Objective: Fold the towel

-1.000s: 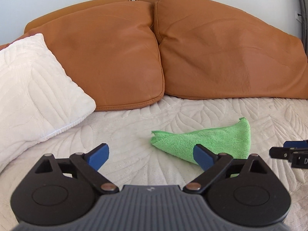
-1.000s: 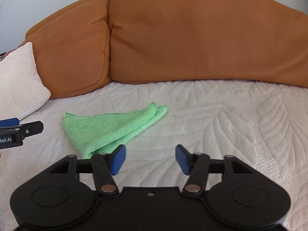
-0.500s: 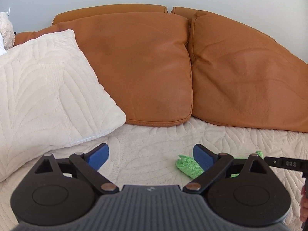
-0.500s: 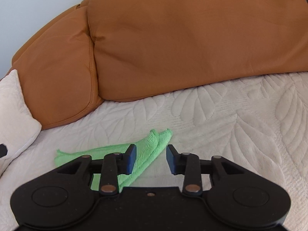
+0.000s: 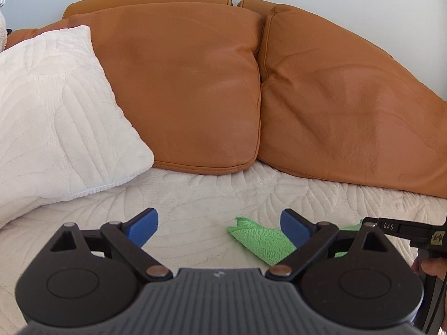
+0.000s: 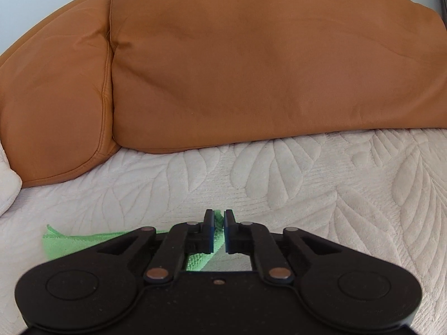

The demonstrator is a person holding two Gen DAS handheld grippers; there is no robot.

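Right tongs (image 6: 219, 230) pinch the green towel's (image 6: 69, 241) corner at 12 o'clock; left tongs (image 5: 219, 227) gape wide (towel at 3 o'clock).

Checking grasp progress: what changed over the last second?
The right gripper moved in and closed on the green towel's far corner. The left gripper stayed open, having advanced toward the towel's other end. The towel still lies bunched on the cream cover.

left gripper (image 5: 219, 227) agape, right gripper (image 6: 219, 230) pinched
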